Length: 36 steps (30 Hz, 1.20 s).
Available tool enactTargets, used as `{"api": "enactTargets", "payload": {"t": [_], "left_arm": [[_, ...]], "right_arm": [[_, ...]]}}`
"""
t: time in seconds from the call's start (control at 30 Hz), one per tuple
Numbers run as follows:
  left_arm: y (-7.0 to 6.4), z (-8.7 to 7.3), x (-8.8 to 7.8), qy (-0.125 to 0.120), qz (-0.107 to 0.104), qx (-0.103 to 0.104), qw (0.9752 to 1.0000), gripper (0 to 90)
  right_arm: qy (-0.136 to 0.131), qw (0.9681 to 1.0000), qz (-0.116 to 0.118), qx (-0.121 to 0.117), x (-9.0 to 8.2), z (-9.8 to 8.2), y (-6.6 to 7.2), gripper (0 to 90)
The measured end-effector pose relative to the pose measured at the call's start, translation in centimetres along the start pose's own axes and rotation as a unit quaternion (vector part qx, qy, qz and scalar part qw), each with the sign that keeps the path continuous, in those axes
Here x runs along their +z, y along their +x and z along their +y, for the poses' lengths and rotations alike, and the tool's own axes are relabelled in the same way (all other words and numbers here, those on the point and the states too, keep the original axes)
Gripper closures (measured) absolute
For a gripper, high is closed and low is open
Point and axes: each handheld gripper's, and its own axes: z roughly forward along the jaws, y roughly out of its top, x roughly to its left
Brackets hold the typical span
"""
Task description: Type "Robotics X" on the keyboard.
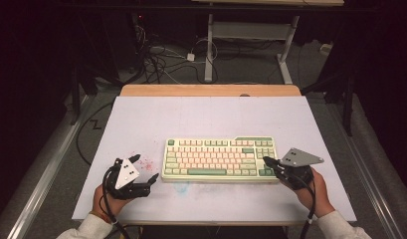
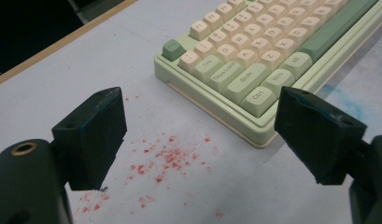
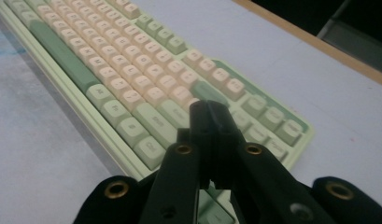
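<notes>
A white-legged desk frame (image 1: 251, 47) is being seen at twelve o'clock, cables (image 1: 161, 62) lying on grey floor (image 1: 335, 124).

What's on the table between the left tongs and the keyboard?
A scatter of red specks on the white table, seen in the left gripper view between the open left tongs and the keyboard.

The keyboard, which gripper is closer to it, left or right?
Right. The right gripper, jaws shut, has its tip over the keyboard at its right end. The left gripper, jaws open, sits on the table just off the keyboard's left end.
</notes>
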Motion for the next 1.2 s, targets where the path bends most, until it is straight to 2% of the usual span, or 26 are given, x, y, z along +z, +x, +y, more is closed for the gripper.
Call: {"api": "enactTargets", "payload": {"t": [0.17,0.33,0.5,0.73,0.8,0.83,0.9,0.93,1.0,1.07,1.2], "left_arm": [[0.0,0.0,0.0,0.001,-0.002,-0.003,1.0000,16.5],[0.0,0.1,0.0,0.001,-0.004,-0.004,1.0000,16.5],[0.0,0.1,0.1,0.004,-0.005,-0.003,1.0000,16.5],[-0.1,0.5,0.2,0.004,-0.011,-0.004,0.9999,19.0],[0.1,1.1,0.5,0.005,-0.030,-0.005,0.9995,27.9],[0.0,1.3,0.7,0.010,-0.041,-0.011,0.9991,38.1],[0.0,1.7,0.9,0.016,-0.049,-0.007,0.9987,58.2],[0.1,2.2,1.2,0.023,-0.058,0.003,0.9980,66.3],[0.2,2.9,1.7,0.031,-0.074,-0.002,0.9967,80.5],[0.4,3.9,2.6,0.038,-0.086,0.001,0.9956,87.4],[0.4,4.9,3.3,0.045,-0.093,0.005,0.9946,87.5]], "right_arm": [[0.028,0.9993,0.016,-0.020,2.4,0.7,0.9,90.0],[0.054,0.9979,0.027,-0.023,4.3,0.6,1.1,90.0],[0.069,0.9968,0.031,-0.025,5.1,0.4,1.4,90.0],[0.071,0.9966,0.033,-0.022,5.4,0.2,1.6,90.0],[0.071,0.9967,0.034,-0.022,5.5,0.2,1.6,90.0],[0.071,0.9967,0.033,-0.022,5.5,0.2,1.7,90.0],[0.070,0.9968,0.034,-0.018,5.4,0.2,1.7,90.0],[0.070,0.9968,0.035,-0.018,5.4,0.2,1.7,90.0],[0.069,0.9969,0.034,-0.018,5.4,0.1,1.7,90.0],[0.069,0.9970,0.032,-0.018,5.4,0.1,1.7,90.0],[0.068,0.9970,0.031,-0.017,5.4,0.1,1.8,90.0]]}}
